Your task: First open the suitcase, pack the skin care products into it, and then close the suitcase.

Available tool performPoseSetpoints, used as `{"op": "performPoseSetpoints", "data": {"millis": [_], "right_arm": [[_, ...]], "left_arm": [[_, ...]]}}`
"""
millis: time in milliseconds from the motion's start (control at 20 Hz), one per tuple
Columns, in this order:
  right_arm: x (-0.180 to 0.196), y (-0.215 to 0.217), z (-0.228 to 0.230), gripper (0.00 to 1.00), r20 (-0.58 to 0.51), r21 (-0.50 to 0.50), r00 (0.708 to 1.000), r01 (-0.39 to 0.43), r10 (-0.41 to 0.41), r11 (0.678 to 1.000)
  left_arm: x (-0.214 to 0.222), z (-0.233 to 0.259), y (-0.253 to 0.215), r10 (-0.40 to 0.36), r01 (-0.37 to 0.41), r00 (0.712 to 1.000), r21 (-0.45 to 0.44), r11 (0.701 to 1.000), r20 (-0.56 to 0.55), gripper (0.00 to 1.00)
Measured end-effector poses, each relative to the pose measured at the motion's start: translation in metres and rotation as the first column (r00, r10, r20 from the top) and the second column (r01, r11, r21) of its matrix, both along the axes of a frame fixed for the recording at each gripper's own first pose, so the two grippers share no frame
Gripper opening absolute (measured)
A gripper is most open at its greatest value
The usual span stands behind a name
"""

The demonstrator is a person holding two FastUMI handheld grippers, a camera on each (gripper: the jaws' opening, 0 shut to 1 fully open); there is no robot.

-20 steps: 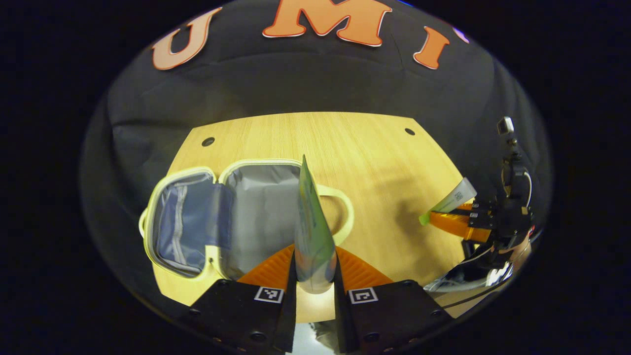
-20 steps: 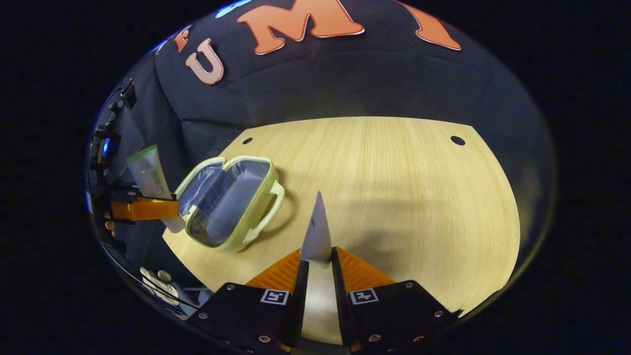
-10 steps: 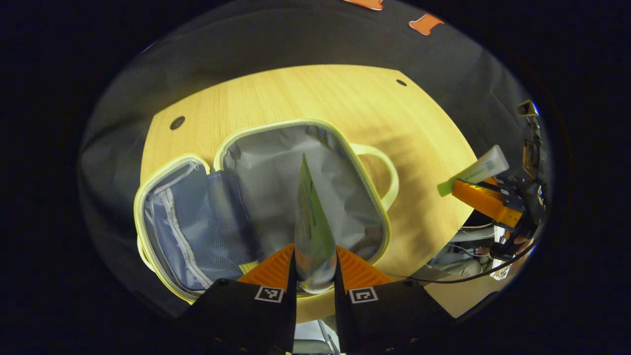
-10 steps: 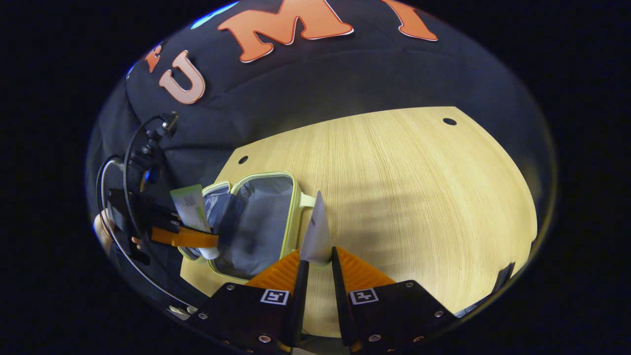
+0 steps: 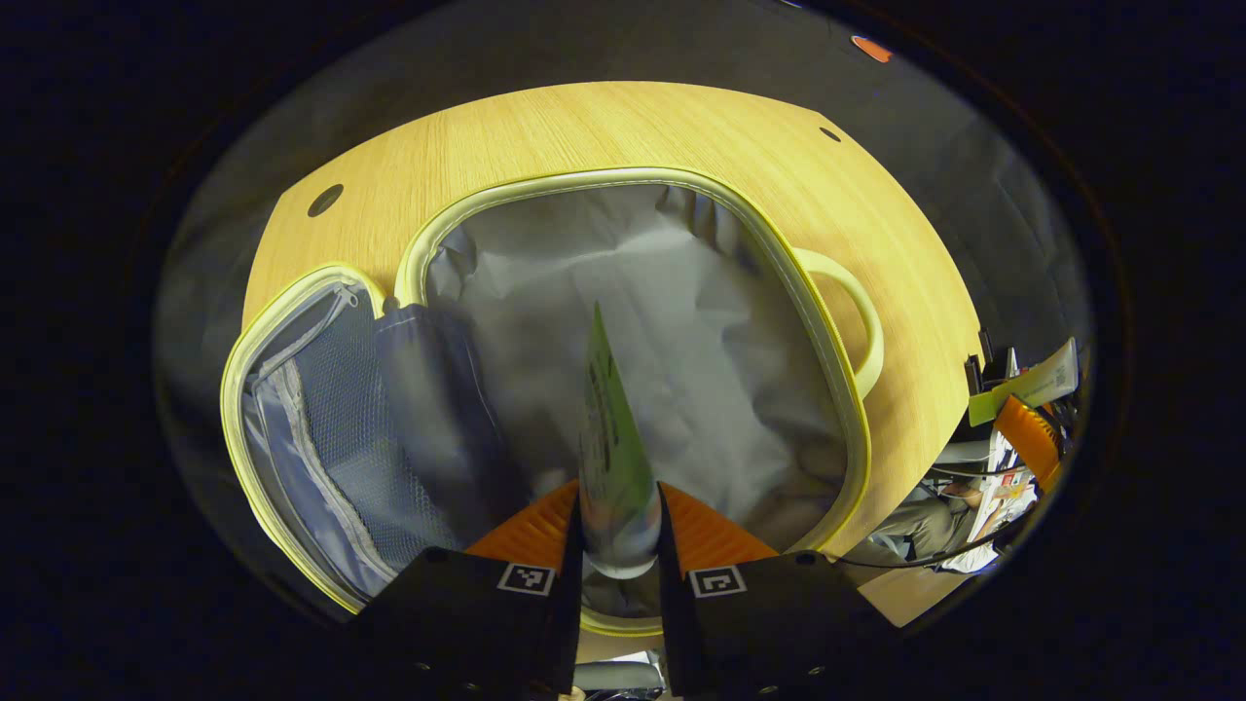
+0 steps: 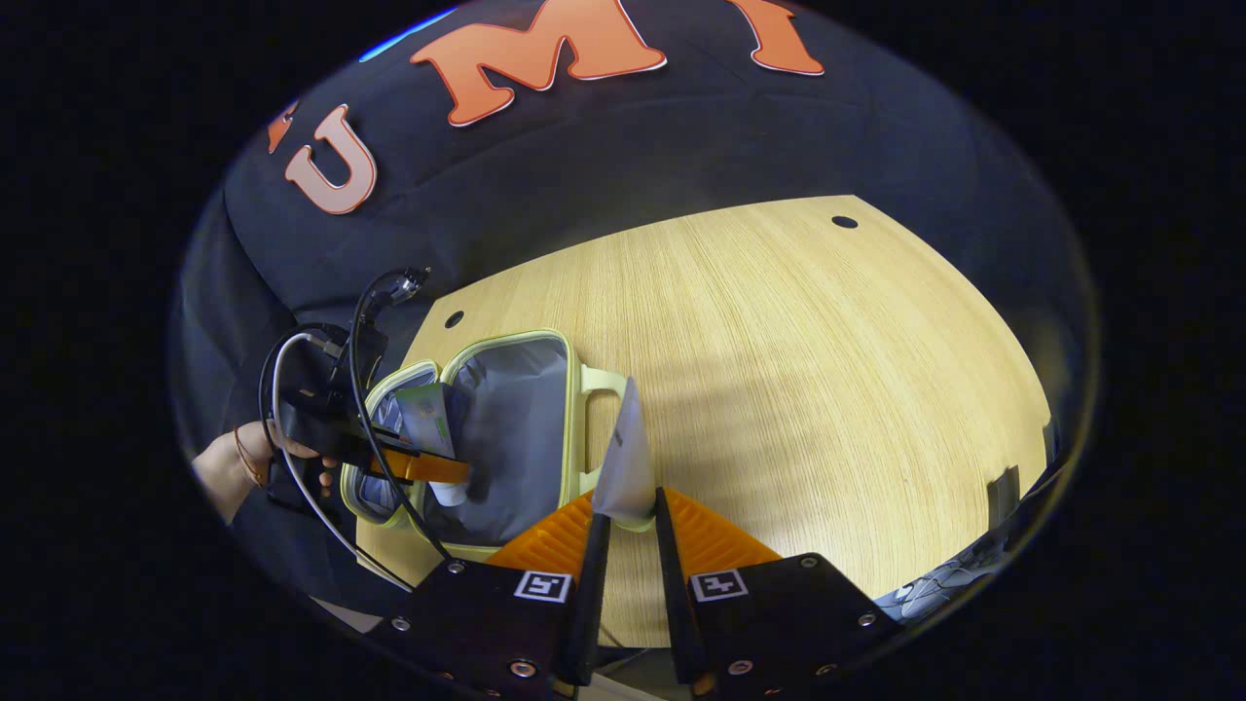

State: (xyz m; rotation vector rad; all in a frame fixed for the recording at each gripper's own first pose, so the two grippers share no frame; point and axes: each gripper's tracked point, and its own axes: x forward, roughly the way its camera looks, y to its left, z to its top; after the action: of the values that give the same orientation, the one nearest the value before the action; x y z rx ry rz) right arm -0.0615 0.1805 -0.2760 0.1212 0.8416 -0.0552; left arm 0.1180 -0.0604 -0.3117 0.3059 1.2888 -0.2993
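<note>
Light wooden planking with a fine grain makes up the counter [image 6: 798, 370], which is being backed by black cloth. On it, toward the left side in the right gripper view, the small pale-yellow suitcase with a grey fabric lining [image 6: 516, 428] is being kept lying open, its mesh-pocketed lid [image 5: 321, 428] being laid flat beside the main compartment and its looped yellow handle [image 5: 861, 316] being turned toward the bare wood.

In the left gripper view, the left claw [image 5: 619, 531] is being held low over the grey lining of the main compartment, and the green-and-white soft skin care tube [image 5: 608, 438] is being pinched between its orange ribbed fingers [image 5: 531, 526], with the crimped end being pointed away from the camera. The same claw is being seen from the right gripper view, reaching into the suitcase from the left, with a hand [image 6: 248, 458] being wrapped around its body and black cables looping over it.

In the right gripper view, the right claw [image 6: 628, 531] is being held above the counter just beside the handle of the suitcase, and a white, flat-ended skin care tube [image 6: 625, 458] is being squeezed between its two orange fingers, tip upward.
</note>
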Motion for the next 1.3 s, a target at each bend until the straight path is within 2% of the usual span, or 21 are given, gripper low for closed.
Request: {"op": "performPoseSetpoints", "data": {"millis": [150,350,400,500,650,800,900,1000,1100,1200,1300], "right_arm": [[0.001,0.007,0.003,0.31,0.000,-0.010,1.000,-0.007,0.007,1.000],[0.009,0.017,0.008,0.31,0.002,-0.008,1.000,-0.027,0.027,1.000],[0.011,0.019,0.010,0.31,0.003,-0.007,0.999,-0.034,0.034,0.999],[0.018,0.023,0.017,0.31,0.004,-0.005,0.999,-0.054,0.054,0.999],[0.031,0.030,0.027,0.31,-0.013,-0.001,0.995,-0.102,0.102,0.995],[0.048,0.045,0.037,0.28,-0.042,0.003,0.983,-0.177,0.177,0.984],[0.058,0.060,0.038,0.31,-0.079,0.003,0.964,-0.254,0.253,0.967],[0.071,0.079,0.038,0.31,-0.111,0.014,0.943,-0.314,0.313,0.949],[0.077,0.099,0.032,0.31,-0.156,0.060,0.916,-0.364,0.369,0.930],[0.078,0.116,0.016,0.30,-0.230,0.106,0.889,-0.382,0.397,0.918],[0.075,0.120,-0.003,0.31,-0.307,0.130,0.860,-0.385,0.407,0.913]], "left_arm": [[0.006,0.009,0.002,-0.012,0.012,0.999,0.002,1.000,0.043,0.39],[0.009,0.019,-0.003,-0.069,0.072,0.991,-0.024,0.997,0.119,0.90],[0.008,0.026,-0.003,-0.081,0.086,0.987,-0.026,0.996,0.138,0.96],[0.008,0.040,-0.007,-0.091,0.101,0.978,-0.042,0.994,0.187,0.95],[0.010,0.070,-0.014,-0.047,0.081,0.953,-0.101,0.992,0.301,0.96],[0.015,0.104,-0.027,0.025,0.067,0.904,-0.200,0.978,0.427,0.96],[0.017,0.128,-0.026,0.083,0.061,0.865,-0.267,0.962,0.496,0.96],[0.024,0.146,-0.007,0.145,0.035,0.805,-0.290,0.956,0.576,0.96],[0.018,0.174,0.015,0.170,0.020,0.734,-0.271,0.962,0.657,0.97],[0.010,0.202,0.032,0.197,0.004,0.664,-0.266,0.964,0.721,0.98],[0.002,0.230,0.042,0.241,-0.027,0.613,-0.285,0.958,0.752,0.98]]}}
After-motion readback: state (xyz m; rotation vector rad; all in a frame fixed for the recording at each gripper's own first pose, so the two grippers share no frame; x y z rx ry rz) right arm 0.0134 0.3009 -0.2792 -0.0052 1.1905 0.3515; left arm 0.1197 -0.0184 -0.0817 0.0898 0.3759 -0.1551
